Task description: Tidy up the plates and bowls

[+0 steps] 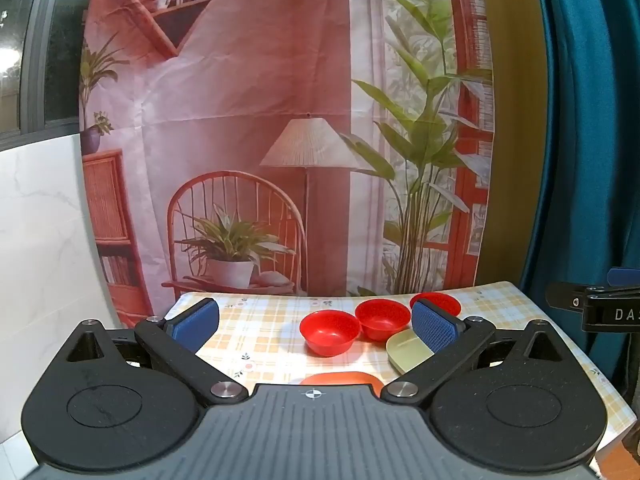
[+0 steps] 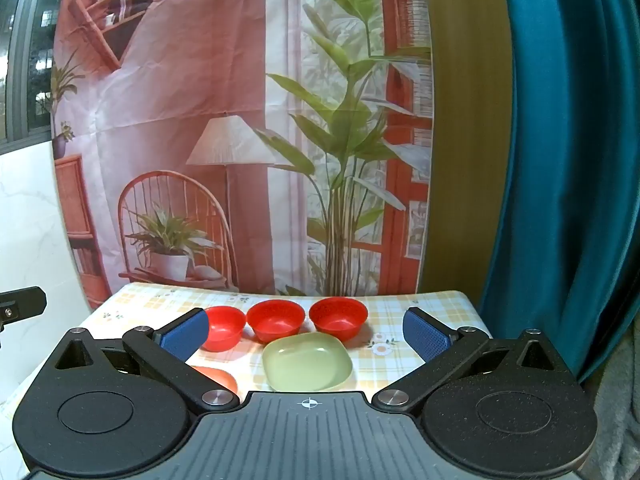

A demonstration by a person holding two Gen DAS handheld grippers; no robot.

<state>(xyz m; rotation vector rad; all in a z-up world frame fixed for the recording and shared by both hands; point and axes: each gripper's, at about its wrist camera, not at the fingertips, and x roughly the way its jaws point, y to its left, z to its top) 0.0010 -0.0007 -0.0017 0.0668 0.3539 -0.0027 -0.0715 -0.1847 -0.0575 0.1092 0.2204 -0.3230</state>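
- My left claw (image 1: 316, 326) and right claw (image 2: 306, 334): both wide open, holding nothing.
- Green plate (image 2: 307, 363) on surface (image 2: 404, 360).
- Three red bowls (image 2: 276, 320) just behind green plate; orange plate (image 2: 218, 378) to its left.

Three red bowls (image 2: 276, 320) look like smooth, glossy plastic, catching soft highlights on their rims. Just in front of them, the pale green plate (image 2: 308, 364) has a duller, satiny plastic sheen, and the orange plate (image 2: 218, 376) to its left looks similar. All rest on a checked tablecloth (image 2: 400, 316) with a smooth, faintly shiny surface. Behind it hangs a creased, matt printed backdrop (image 2: 200, 80), with soft, folded teal cloth curtain (image 2: 568, 160) beside it.
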